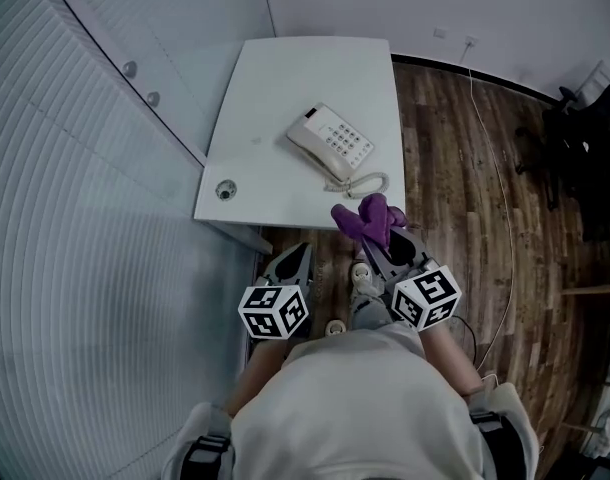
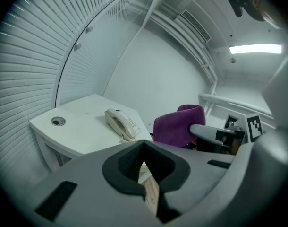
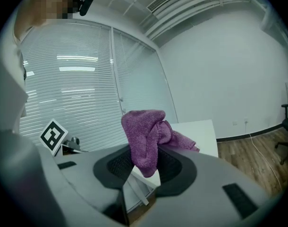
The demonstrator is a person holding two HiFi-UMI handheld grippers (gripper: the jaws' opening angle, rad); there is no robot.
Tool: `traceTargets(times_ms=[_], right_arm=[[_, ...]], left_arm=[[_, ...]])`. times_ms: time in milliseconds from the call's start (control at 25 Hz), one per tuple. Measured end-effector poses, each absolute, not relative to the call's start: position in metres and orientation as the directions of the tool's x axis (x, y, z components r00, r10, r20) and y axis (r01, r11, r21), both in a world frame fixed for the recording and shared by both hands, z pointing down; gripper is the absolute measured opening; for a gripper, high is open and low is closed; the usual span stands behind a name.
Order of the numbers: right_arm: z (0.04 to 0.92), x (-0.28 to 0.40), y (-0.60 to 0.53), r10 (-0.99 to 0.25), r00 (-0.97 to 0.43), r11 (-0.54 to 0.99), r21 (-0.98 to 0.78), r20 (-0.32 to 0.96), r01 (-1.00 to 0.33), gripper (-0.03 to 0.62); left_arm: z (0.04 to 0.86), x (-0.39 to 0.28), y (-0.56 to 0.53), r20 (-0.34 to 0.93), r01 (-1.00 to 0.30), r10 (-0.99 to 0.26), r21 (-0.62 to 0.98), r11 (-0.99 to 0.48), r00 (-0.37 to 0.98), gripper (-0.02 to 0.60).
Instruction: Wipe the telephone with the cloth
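**deskjockey:** So what's the phone look like, and where's it sitting?

**wipes4days:** The telephone (image 1: 331, 146) is a cream corded desk set: handset on the cradle, dark buttons in a grid beside it, and a coiled cord (image 1: 368, 183) curling off its near end. It sits at an angle on the white table (image 1: 285, 78), toward the near right part of the top.

**deskjockey:** And the cloth?

**wipes4days:** The cloth (image 3: 144, 136) is purple and fuzzy (terry-towel sort of texture) and it's all bunched up. The right gripper (image 3: 144, 167) has it pinched between its jaws, with a wad sticking up and a flap hanging over one side. In the head view it's up in the air right at the table's near edge, close to the cord. The left gripper view shows it clear of the phone's body.

**deskjockey:** Left one doing anything?

**wipes4days:** Nope. The left gripper (image 2: 144, 150) has its jaws closed together with nothing in them, and it sits low beside the right one, short of the table.
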State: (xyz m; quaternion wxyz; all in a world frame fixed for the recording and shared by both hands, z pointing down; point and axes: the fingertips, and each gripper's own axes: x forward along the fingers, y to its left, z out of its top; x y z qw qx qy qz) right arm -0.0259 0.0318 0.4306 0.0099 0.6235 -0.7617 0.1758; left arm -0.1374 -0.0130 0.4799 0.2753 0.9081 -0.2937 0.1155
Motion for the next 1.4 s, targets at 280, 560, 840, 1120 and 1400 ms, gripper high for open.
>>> traceTargets(times_ms=[280, 560, 840, 1120, 1400], right_arm=[[0.409, 0.007, -0.033, -0.932, -0.294, 0.245, -0.233, 0.210, -0.941, 0.130], [0.399, 0.020, -0.087, -0.898, -0.390, 0.352, -0.199, 0.205, -0.915, 0.130], [0.396, 0.025, -0.134, -0.857, -0.473, 0.444, -0.172, 0.205, -0.879, 0.130], [0.400, 0.025, -0.178, -0.807, -0.552, 0.529, -0.159, 0.210, -0.834, 0.130], [0.401, 0.031, -0.220, -0.778, -0.591, 0.575, -0.138, 0.214, -0.807, 0.130]], left_arm=[[0.465, -0.102, -0.066, 0.350, -0.634, -0.528, 0.440, -0.636, 0.773, 0.020], [0.451, -0.083, -0.103, 0.335, -0.682, -0.598, 0.440, -0.584, 0.728, 0.020], [0.458, -0.076, -0.126, 0.349, -0.729, -0.649, 0.445, -0.520, 0.676, 0.020], [0.461, -0.073, -0.142, 0.356, -0.772, -0.701, 0.443, -0.456, 0.619, 0.020], [0.459, -0.071, -0.141, 0.375, -0.812, -0.741, 0.430, -0.394, 0.558, 0.020]])
